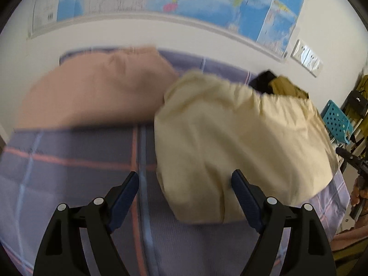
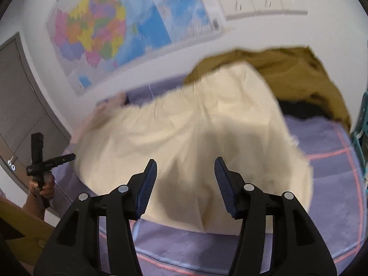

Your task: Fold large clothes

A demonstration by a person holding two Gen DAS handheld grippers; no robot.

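A cream garment [image 1: 241,133] lies folded over on a purple checked bed cover [image 1: 69,179]; the right wrist view shows the same cream garment [image 2: 188,133] spread wide. My left gripper [image 1: 185,182] is open above the garment's near left corner, nothing between its fingers. My right gripper [image 2: 185,172] is open too, hovering over the garment's near edge without holding it. In the right wrist view the left gripper [image 2: 46,161] appears at far left, held by a hand.
A pink pillow-like bundle [image 1: 92,92] lies at the back left. An olive-brown garment [image 2: 299,76] and something black [image 2: 301,110] are heaped at the back right. A teal perforated basket [image 1: 335,119] stands beside the bed. A map hangs on the white wall [image 2: 110,30].
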